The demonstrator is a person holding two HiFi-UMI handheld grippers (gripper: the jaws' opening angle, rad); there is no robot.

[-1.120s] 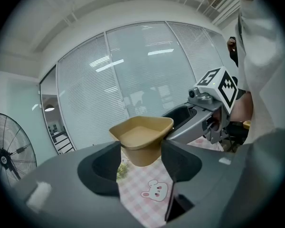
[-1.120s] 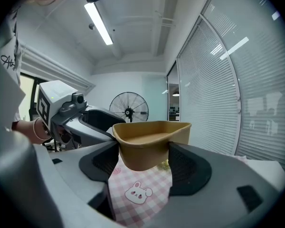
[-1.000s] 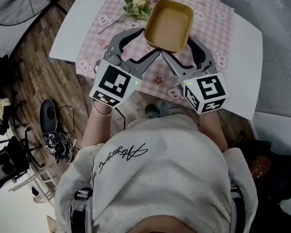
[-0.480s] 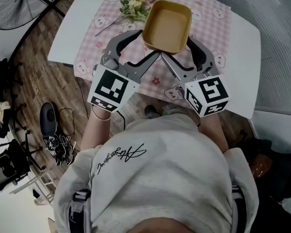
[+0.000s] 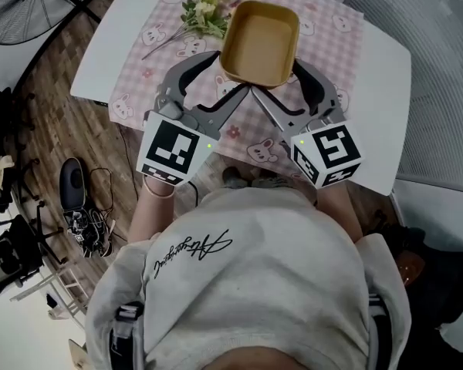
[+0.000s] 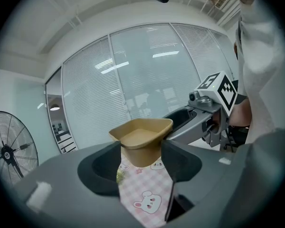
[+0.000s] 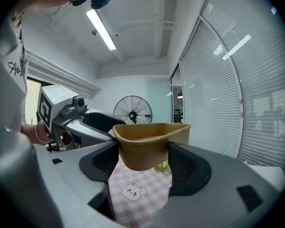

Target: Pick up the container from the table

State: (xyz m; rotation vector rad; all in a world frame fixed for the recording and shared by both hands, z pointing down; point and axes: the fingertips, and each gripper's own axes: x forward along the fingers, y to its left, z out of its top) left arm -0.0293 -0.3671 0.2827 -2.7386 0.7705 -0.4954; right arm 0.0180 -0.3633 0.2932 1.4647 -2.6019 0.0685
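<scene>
Head view shows the white table (image 5: pixel 112 48) at the 12 o'clock end of the scene, with a pink checked tablecloth (image 5: pixel 332 41) laid across it. The tan container (image 5: pixel 260 41) hangs over the cloth, empty and upright, open side up. The left gripper (image 5: pixel 230 74) meets it from 7 o'clock and the right gripper (image 5: pixel 282 77) from 5 o'clock, so that the two tools form a V below its near end. Left gripper view: the jaws stand partly spread and pinch the container's lower body, one pad pressed on each side, with the cloth visible beneath its base. Right gripper view: same condition, both pads against the container's walls and cloth showing under it. A small bunch of flowers (image 5: pixel 204 10) lies on the cloth at 10 o'clock of the container, apart from both tools. Assessment: approach and grasp are complete, and the container appears to be clear of the table surface, so the pick-up is essentially achieved. Remaining: hold the container level under the two-sided grip.
</scene>
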